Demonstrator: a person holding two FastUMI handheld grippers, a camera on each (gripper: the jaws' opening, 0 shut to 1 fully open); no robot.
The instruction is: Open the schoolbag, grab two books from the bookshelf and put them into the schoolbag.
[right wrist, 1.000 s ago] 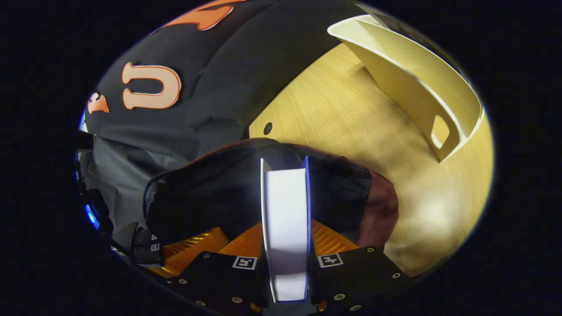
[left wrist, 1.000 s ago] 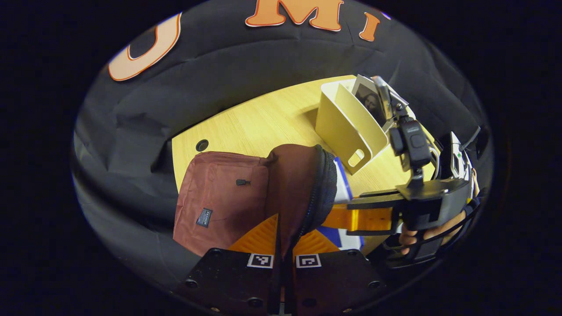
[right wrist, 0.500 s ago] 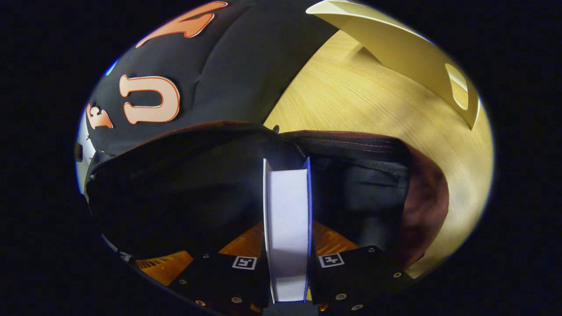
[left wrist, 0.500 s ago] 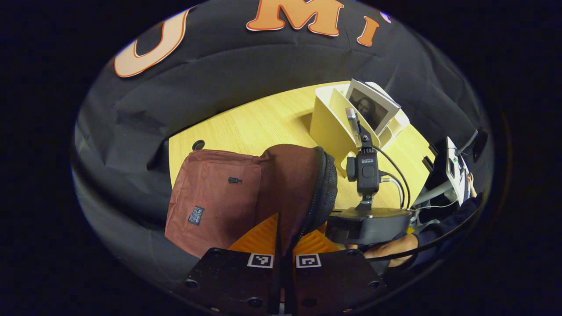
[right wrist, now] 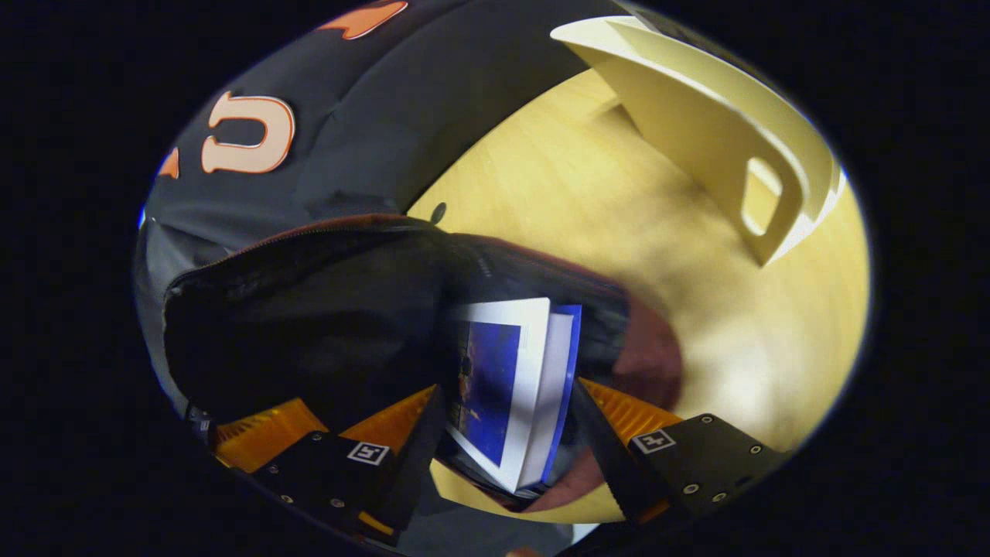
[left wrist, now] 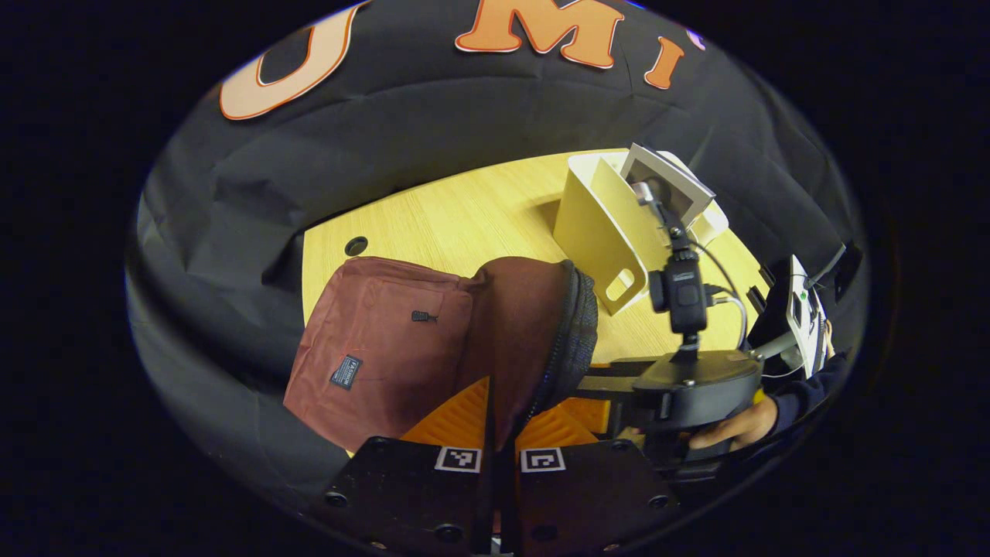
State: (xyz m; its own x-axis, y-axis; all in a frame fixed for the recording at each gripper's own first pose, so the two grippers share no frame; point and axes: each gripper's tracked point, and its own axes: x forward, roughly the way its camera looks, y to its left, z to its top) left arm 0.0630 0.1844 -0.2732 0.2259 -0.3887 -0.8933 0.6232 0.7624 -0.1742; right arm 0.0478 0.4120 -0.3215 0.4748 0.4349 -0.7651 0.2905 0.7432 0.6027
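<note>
On the surface [left wrist: 464, 224] the schoolbag [left wrist: 387, 340] lies on its side, mouth toward the right tongs, with the bookshelf [left wrist: 611, 224] well apart behind it. One book sits half inside the bag's dark opening [right wrist: 309, 325]; the second book [left wrist: 665, 182] stands in the bookshelf.

Your left tongs [left wrist: 499, 433] are clamped together on the bag's upper flap [left wrist: 534, 325], near the zipper edge. Hold that lift: it's what keeps the mouth open.

Your right tongs [right wrist: 503, 433] stand apart, one finger either side of the blue-and-white book [right wrist: 503, 387]; neither presses on it. The book looks released but tilted, its near end outside the mouth.

Judgement: first book is nearly done. Nudge it deeper with one finger of the right tongs before you pull out, or it may slide back. Back out straight so you don't snag the zipper [left wrist: 576, 340]. Then go for the second book.
</note>
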